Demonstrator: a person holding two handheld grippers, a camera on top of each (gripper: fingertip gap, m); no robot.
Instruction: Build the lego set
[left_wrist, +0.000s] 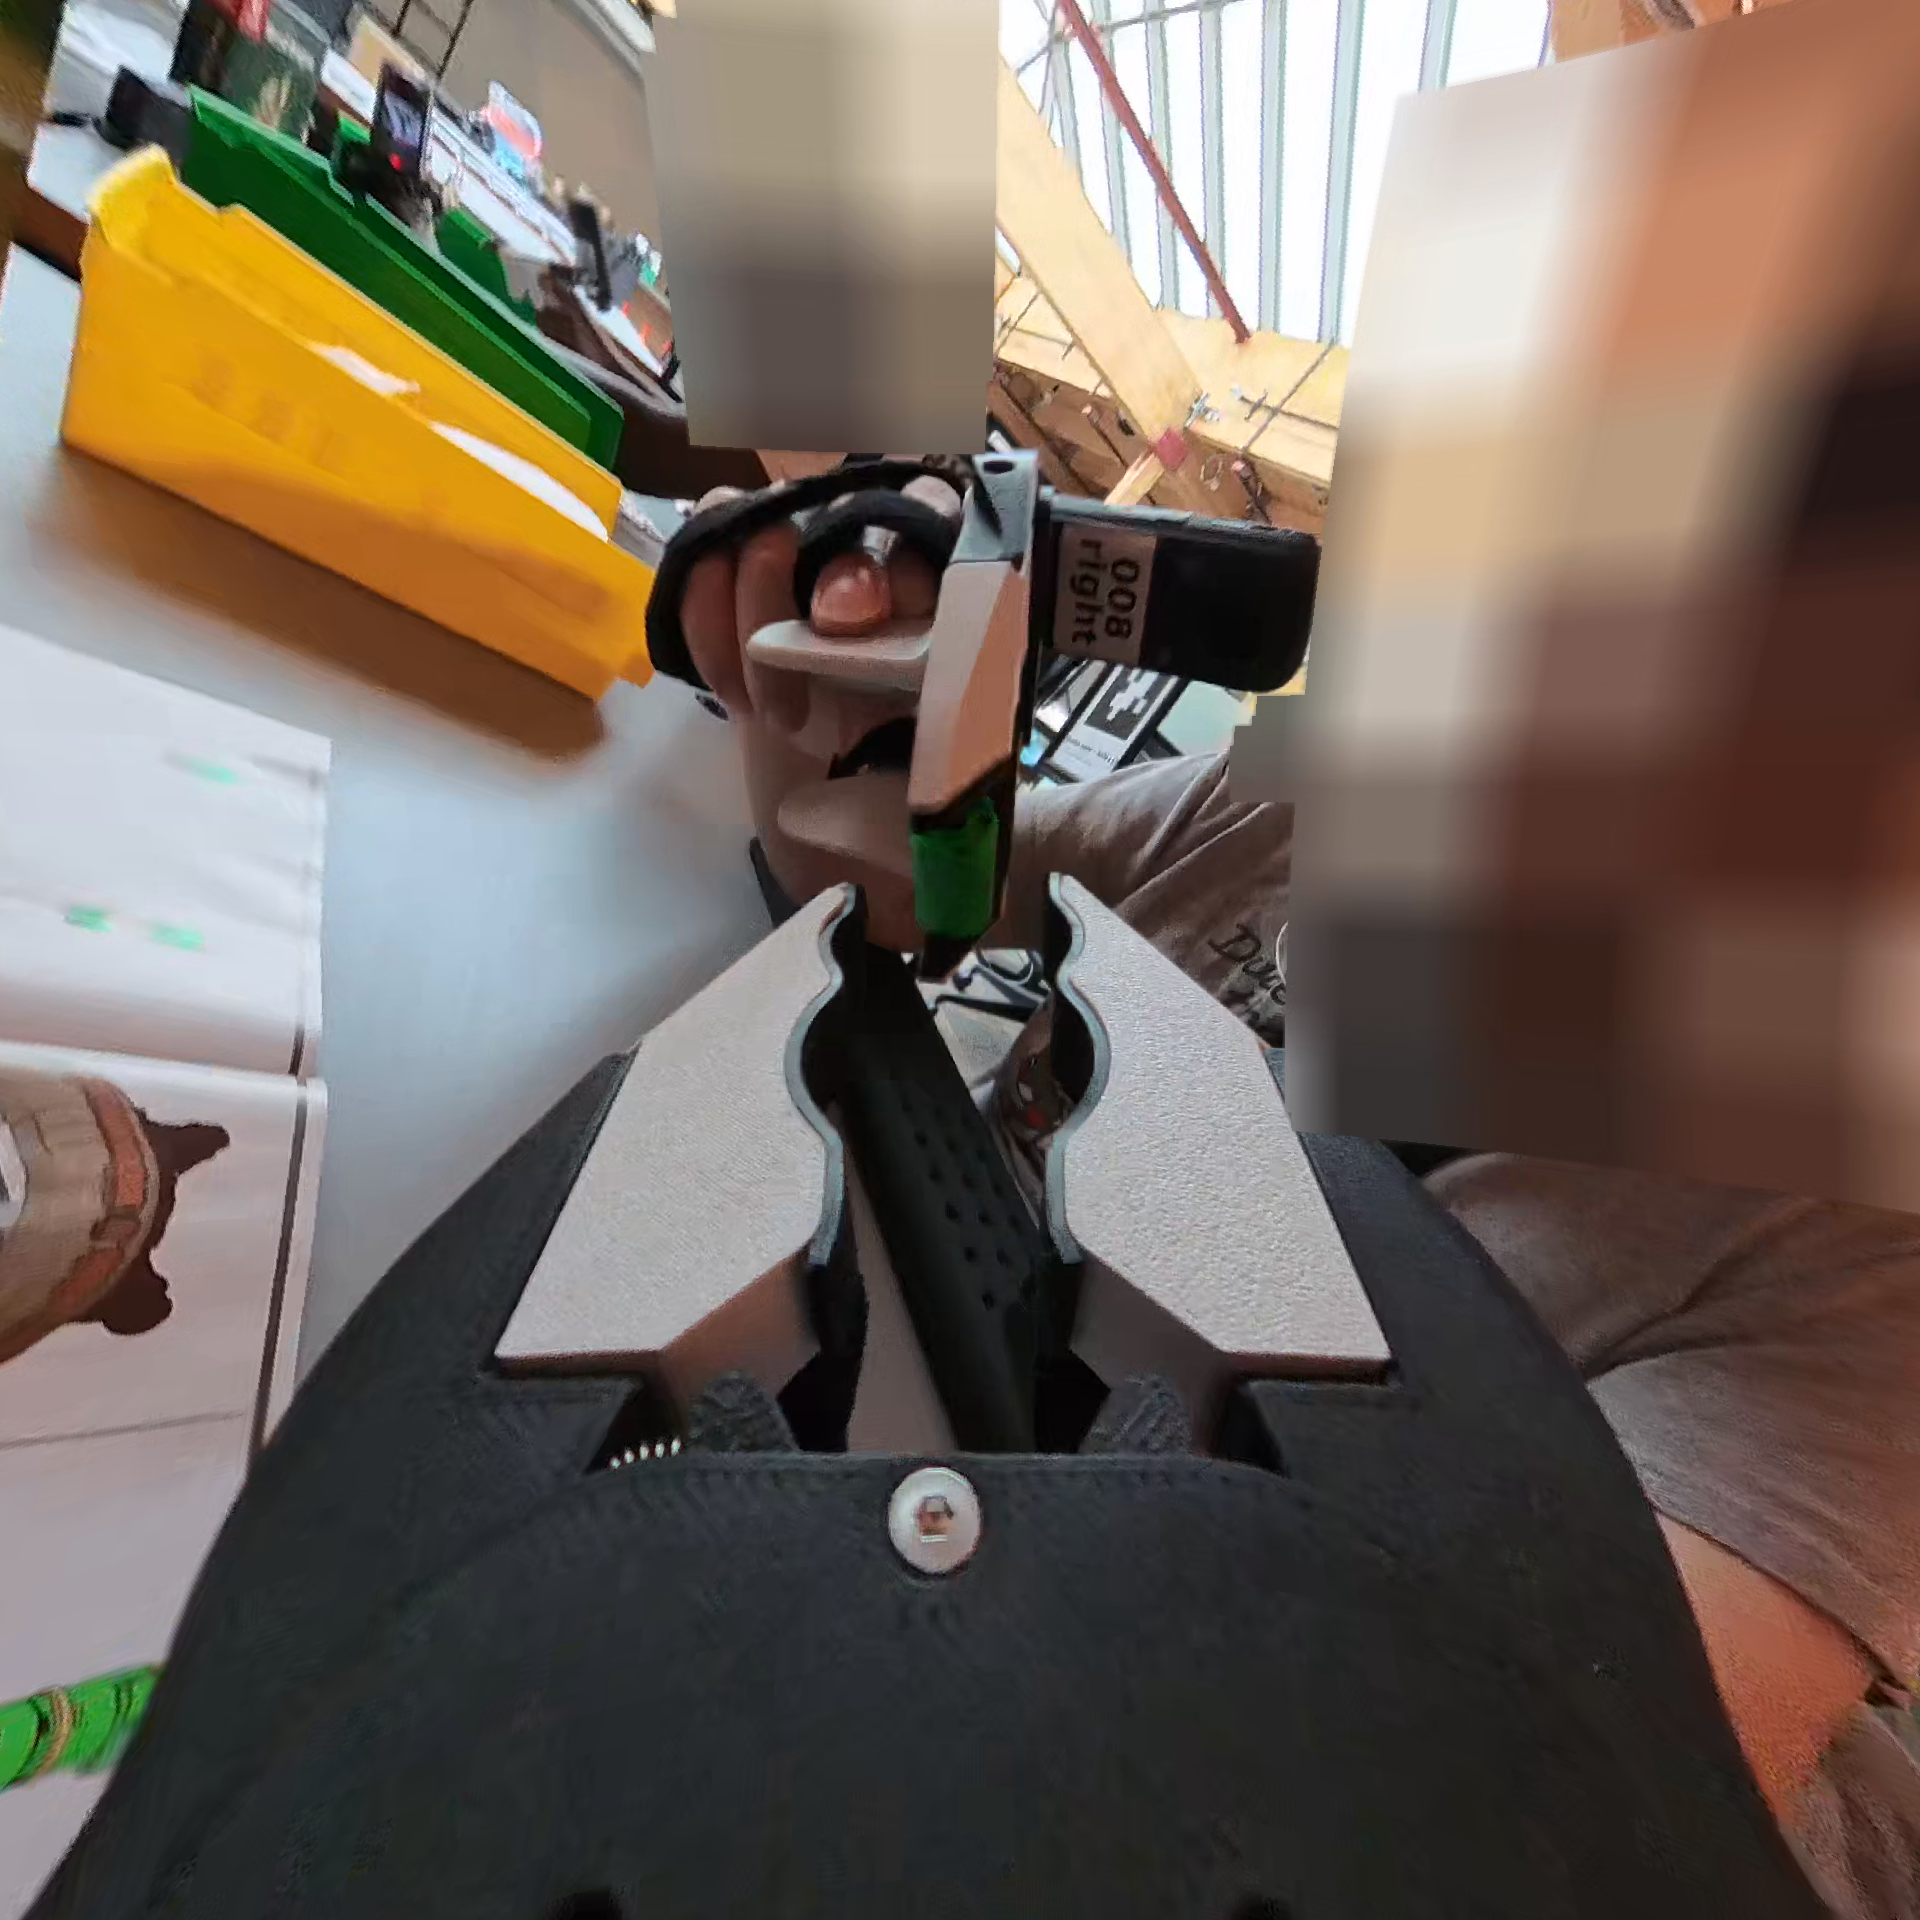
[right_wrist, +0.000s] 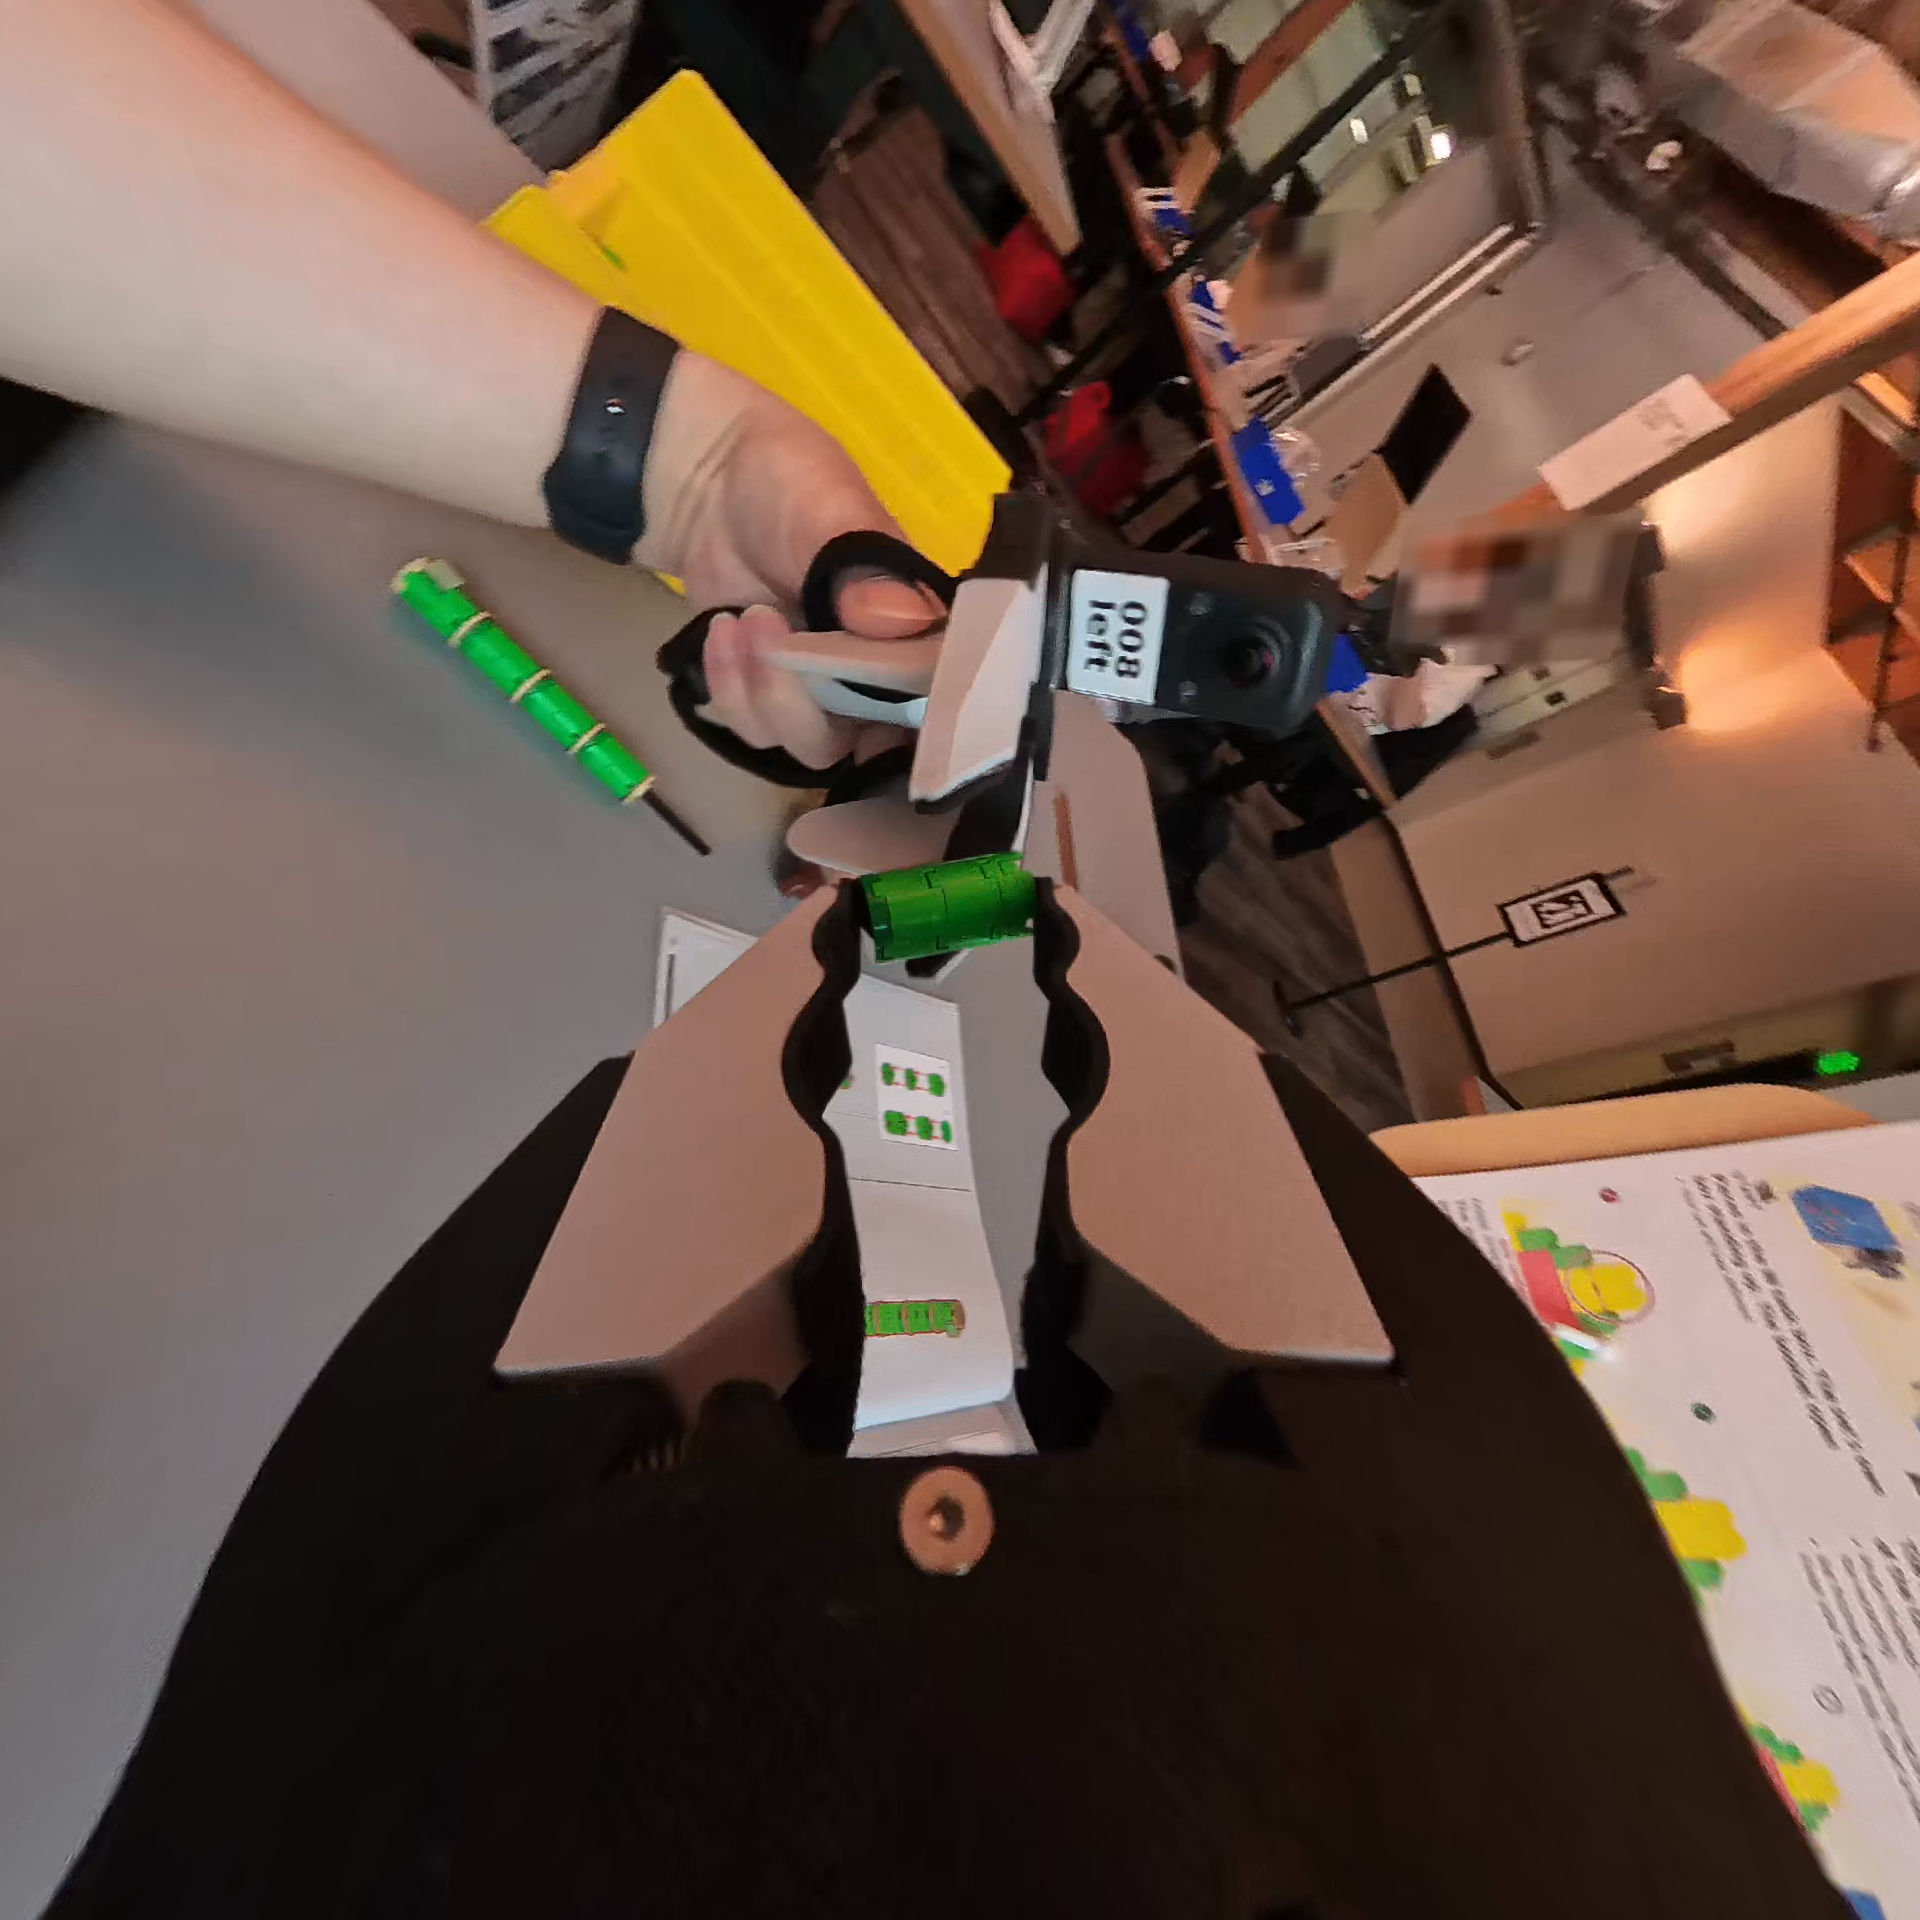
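My right gripper (right_wrist: 940, 906) is shut on a short green stack of round Lego pieces (right_wrist: 945, 914), which lies crosswise between its fingertips above the table. In the left wrist view the same green stack (left_wrist: 954, 868) sits just past my left gripper (left_wrist: 954, 899). A black rod (left_wrist: 935, 1174) runs lengthwise between the left fingers, and its far tip reaches the green stack. The left jaws stand narrowly apart around the rod. A longer green stalk with tan rings on a black rod (right_wrist: 520, 675) lies on the grey table (right_wrist: 260, 1039).
A yellow bin (left_wrist: 312, 436) and a green bin (left_wrist: 395, 260) stand at the far side of the table. The open instruction booklet (right_wrist: 914, 1195) lies under the grippers. A colourful printed sheet (right_wrist: 1662, 1455) lies at the right. A person's torso is close on the right (left_wrist: 1714, 1455). The tips of both grippers are at nearly the same place.
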